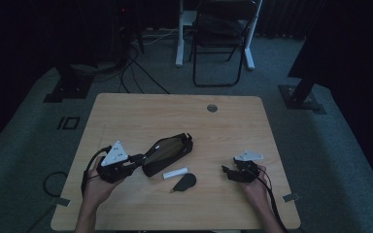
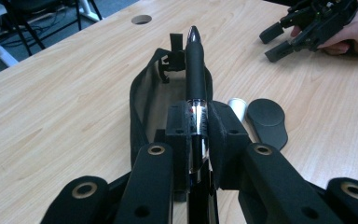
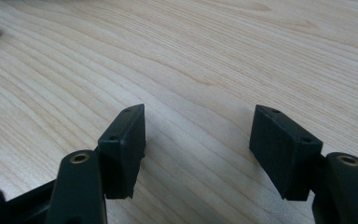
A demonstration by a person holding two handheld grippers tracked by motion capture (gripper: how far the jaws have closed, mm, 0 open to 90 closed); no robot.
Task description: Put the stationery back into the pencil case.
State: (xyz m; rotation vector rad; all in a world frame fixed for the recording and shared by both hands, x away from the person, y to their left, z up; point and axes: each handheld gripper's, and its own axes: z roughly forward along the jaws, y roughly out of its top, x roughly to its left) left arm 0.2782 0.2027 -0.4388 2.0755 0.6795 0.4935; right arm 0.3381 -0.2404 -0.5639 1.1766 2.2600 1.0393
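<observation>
Wooden table (image 1: pixel 141 109), dim room. Person's hands enter from the near edge, one claw in each.

Left claw (image 2: pixel 196 122): pressed together on a black pen (image 2: pixel 196 70), pinching it at the shiny band of the barrel. In the left gripper view the pen runs straight out from between the pads, tip pointing away, over the open mouth of a black pencil case (image 2: pixel 142 100). Whether the tip touches the case I cannot tell. In the high view the same claw (image 1: pixel 135 159) sits at the near-left end of the case (image 1: pixel 167 154), just beside or touching its edge; the case lies diagonally near the middle of the table, open side up.

Right claw (image 3: pixel 198 140): spread, nothing between the pads, bare wood grain below. In the high view it (image 1: pixel 229 173) rests low at the right side of the table, well apart from the case, held in the person's right hand (image 1: pixel 255 187). The left gripper view shows it too (image 2: pixel 277 42), far off at upper right.

Loose items on the table just in front of the case: a small white cylinder (image 1: pixel 175 173), lying flat, and a dark rounded flat piece (image 1: pixel 185 182) just beside it on the near side. In the left gripper view the cylinder (image 2: pixel 237 106) and the dark piece (image 2: pixel 266 120) lie to the right of the case, close together.

Round cable hole (image 1: pixel 212 108) near the far edge of the table. Folding chair (image 1: pixel 219 41) and cables on the floor beyond.
</observation>
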